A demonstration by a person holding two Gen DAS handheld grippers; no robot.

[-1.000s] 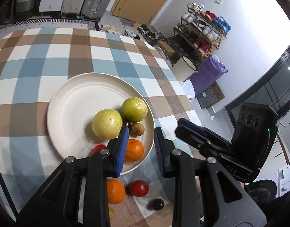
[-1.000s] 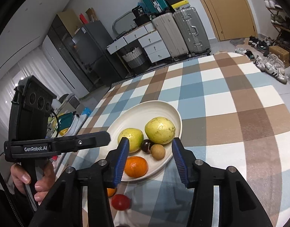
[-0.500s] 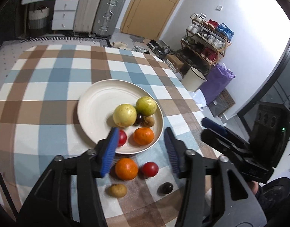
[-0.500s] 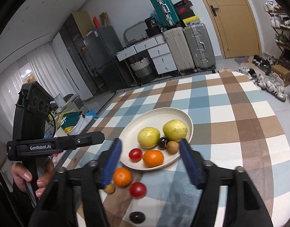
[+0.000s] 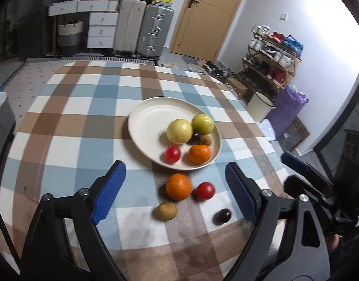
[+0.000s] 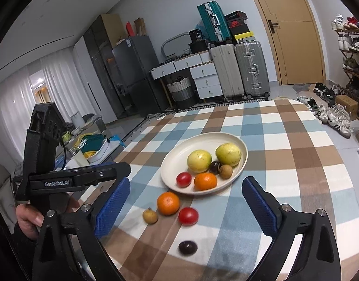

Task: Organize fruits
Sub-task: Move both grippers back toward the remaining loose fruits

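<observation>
Both my claws stand wide apart and empty, jaws having just been opening: left gripper [image 5: 174,192], right gripper [image 6: 186,208]. Four fruits lie on the cloth just short of the plate [image 5: 144,114]. The loose orange [image 5: 178,186], nearest its rim, sits dead ahead between my left jaws; left takes it.

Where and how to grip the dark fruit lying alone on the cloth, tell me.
Take the dark fruit across its round middle, coming down from above with the right gripper, now open. It sits apart from the red fruit and orange, so both fingers have room beside it.
</observation>
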